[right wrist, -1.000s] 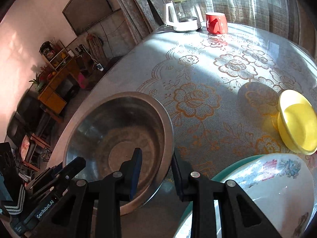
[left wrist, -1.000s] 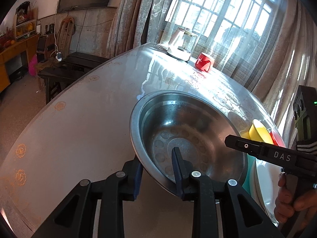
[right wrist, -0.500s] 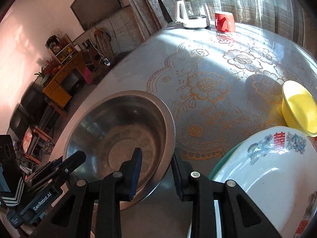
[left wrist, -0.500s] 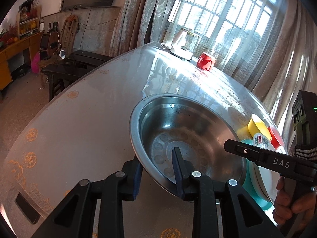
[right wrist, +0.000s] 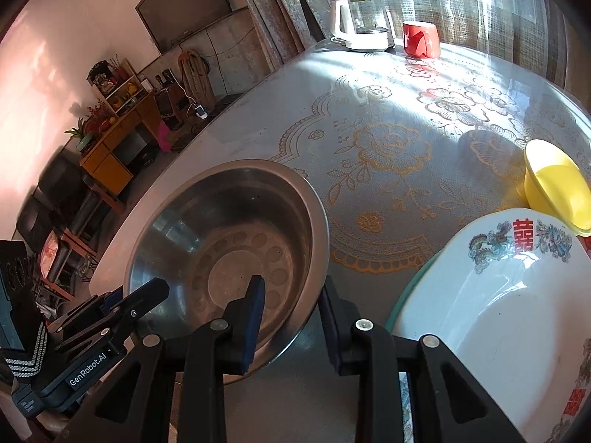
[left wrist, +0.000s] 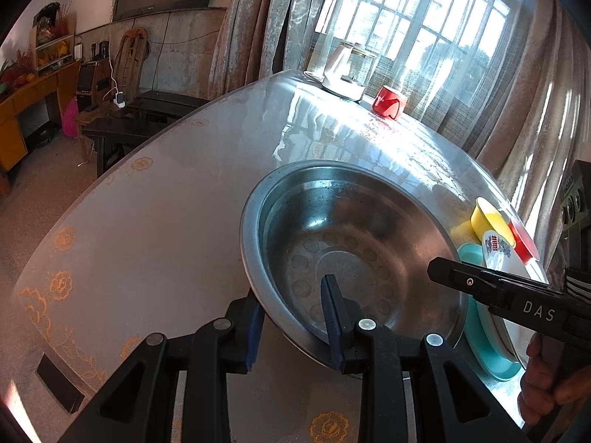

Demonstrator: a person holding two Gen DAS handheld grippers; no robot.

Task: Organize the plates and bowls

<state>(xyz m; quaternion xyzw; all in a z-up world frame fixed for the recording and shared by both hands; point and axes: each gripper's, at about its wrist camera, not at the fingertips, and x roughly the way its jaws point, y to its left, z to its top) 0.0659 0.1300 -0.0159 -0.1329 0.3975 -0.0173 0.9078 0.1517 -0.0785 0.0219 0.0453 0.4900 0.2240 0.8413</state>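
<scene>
While both tongs straddle its rim, left gripper (left wrist: 295,317) at 6 o'clock, right gripper (right wrist: 291,317) at 4, the steel basin (left wrist: 354,254) sits beside the white plate (right wrist: 498,306); bare table (left wrist: 155,229) spreads toward 9.

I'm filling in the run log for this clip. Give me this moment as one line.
left claw: straddles steel bowl rim | right claw: straddles opposite rim | bowl: off table, tilted | beside: white basin

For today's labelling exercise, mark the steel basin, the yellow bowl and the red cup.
steel basin (right wrist: 236,258), right wrist view, inner floor
yellow bowl (right wrist: 561,192), right wrist view, inner wall
red cup (right wrist: 421,38), right wrist view, outer side
</scene>
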